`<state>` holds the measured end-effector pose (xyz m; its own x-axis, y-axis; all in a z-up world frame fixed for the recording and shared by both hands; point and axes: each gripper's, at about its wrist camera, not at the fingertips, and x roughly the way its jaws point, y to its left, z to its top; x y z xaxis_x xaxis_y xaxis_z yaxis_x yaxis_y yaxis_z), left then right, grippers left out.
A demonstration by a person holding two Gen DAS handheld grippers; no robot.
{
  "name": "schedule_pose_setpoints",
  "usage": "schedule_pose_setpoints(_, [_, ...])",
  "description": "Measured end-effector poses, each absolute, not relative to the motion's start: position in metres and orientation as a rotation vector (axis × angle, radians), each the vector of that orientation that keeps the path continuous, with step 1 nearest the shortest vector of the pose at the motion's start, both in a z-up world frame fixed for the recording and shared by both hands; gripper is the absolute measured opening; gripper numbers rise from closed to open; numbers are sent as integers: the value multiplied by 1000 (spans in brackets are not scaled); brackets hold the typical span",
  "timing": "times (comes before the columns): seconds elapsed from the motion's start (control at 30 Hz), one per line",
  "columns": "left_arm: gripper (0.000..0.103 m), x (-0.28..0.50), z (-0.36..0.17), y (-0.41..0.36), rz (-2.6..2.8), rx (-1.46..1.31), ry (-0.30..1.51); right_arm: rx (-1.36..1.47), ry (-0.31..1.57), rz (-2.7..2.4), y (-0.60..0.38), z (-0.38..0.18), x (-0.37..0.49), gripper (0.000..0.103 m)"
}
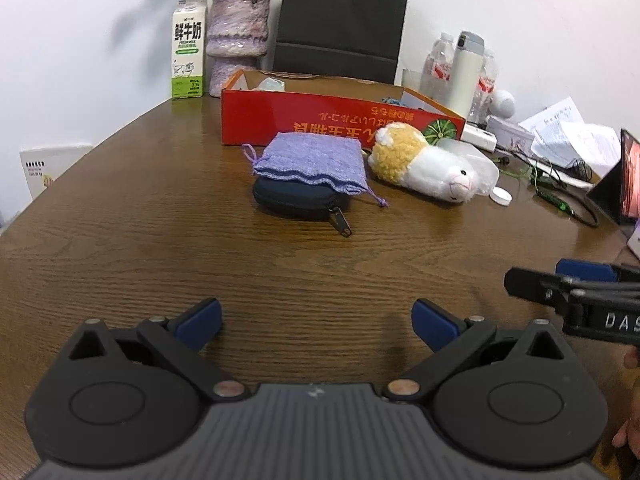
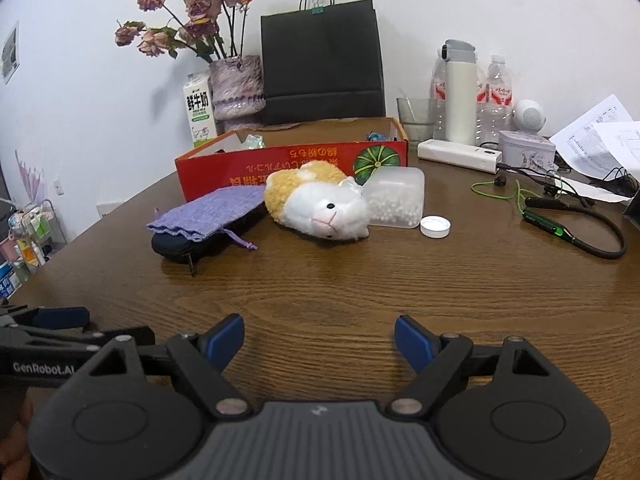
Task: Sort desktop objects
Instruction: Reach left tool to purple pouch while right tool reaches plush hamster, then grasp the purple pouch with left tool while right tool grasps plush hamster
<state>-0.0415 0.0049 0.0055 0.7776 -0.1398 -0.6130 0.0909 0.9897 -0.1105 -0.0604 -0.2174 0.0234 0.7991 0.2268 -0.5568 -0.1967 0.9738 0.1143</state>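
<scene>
A purple knit pouch [image 1: 312, 162] [image 2: 208, 212] lies on top of a black zip case [image 1: 298, 200] [image 2: 188, 246] mid-table. To its right lies a yellow-and-white plush hamster [image 1: 424, 164] [image 2: 320, 204], with a clear plastic box of white beads [image 2: 398, 196] and a white cap [image 2: 435, 226] beside it. Behind them stands an open red cardboard box [image 1: 320, 120] [image 2: 260, 168]. My left gripper [image 1: 316, 324] is open and empty, well short of the case. My right gripper [image 2: 319, 340] is open and empty, short of the hamster; it also shows at the right edge of the left wrist view [image 1: 560, 280].
At the back stand a milk carton [image 1: 189, 50], a vase of dried flowers [image 2: 236, 88], a black paper bag [image 2: 322, 62], bottles and a white flask [image 2: 460, 92]. At right lie a power bank [image 2: 460, 155], a tin, papers and a green-black neckband earphone [image 2: 568, 232].
</scene>
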Motion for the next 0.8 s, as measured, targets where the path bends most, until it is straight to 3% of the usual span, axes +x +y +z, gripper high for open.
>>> schedule_pose_setpoints(0.33, [101,-7,29,7,-99,-33,533,-62,554,181,-223,47,-12,76])
schedule_pose_setpoints(0.47, [91,22,34,3,-146,-48,563,-63,566,142,-234,47,20,73])
schedule_pose_setpoints(0.57, [92,42,40,-3,-150,-18,527,-42,581,150,-238,48,39,68])
schedule_pose_setpoints(0.7, [99,81,41,2,-134,-15,505,-32,550,270,-226,57,51,69])
schedule_pose_setpoints(0.8, [98,119,27,5,-161,-62,614,-116,565,372,-205,54,67,69])
